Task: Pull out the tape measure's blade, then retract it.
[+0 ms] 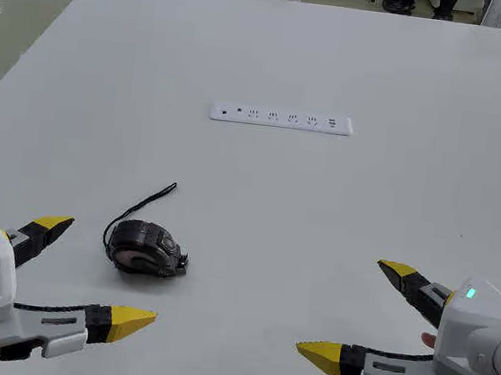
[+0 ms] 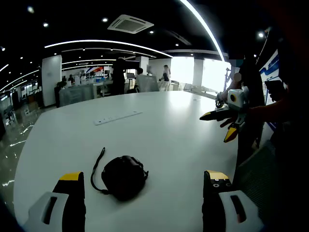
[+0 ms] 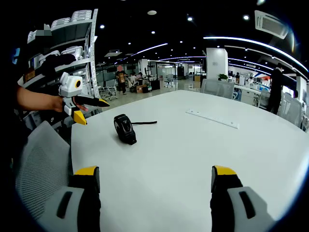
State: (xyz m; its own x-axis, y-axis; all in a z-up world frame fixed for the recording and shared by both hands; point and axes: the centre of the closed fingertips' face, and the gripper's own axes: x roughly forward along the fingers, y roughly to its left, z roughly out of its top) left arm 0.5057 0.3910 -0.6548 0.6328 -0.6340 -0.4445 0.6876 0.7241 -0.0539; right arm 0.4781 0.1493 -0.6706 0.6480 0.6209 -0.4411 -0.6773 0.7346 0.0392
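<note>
**Work surface:** white table (image 1: 339, 207), matte. A white power strip (image 1: 281, 118) lies flat toward the far side, well apart from the other items.

**Task item:** black tape measure (image 1: 146, 248) rests on the table, near-left of centre in the head view. Its thin black wrist strap (image 1: 145, 201) loops off the case and trails away from the person, toward the power strip. The blade end sits at the case mouth, on the side facing the right gripper. Cannot tell whether the case lies on its face or stands on edge.

**L gripper:** left gripper (image 1: 113, 269) is hand-held and off the table. Jaws are spread wide with nothing between the yellow tips. The tape measure is just ahead of it, not touched. In the left gripper view the case sits roughly centred between the two jaws.

**R gripper:** right gripper (image 1: 339, 304) is hand-held, jaws likewise spread wide and empty. It is well apart from the tape measure. In the right gripper view the case lies ahead and to the left.

**Contact:** neither gripper touches the tape measure or the table.
</note>
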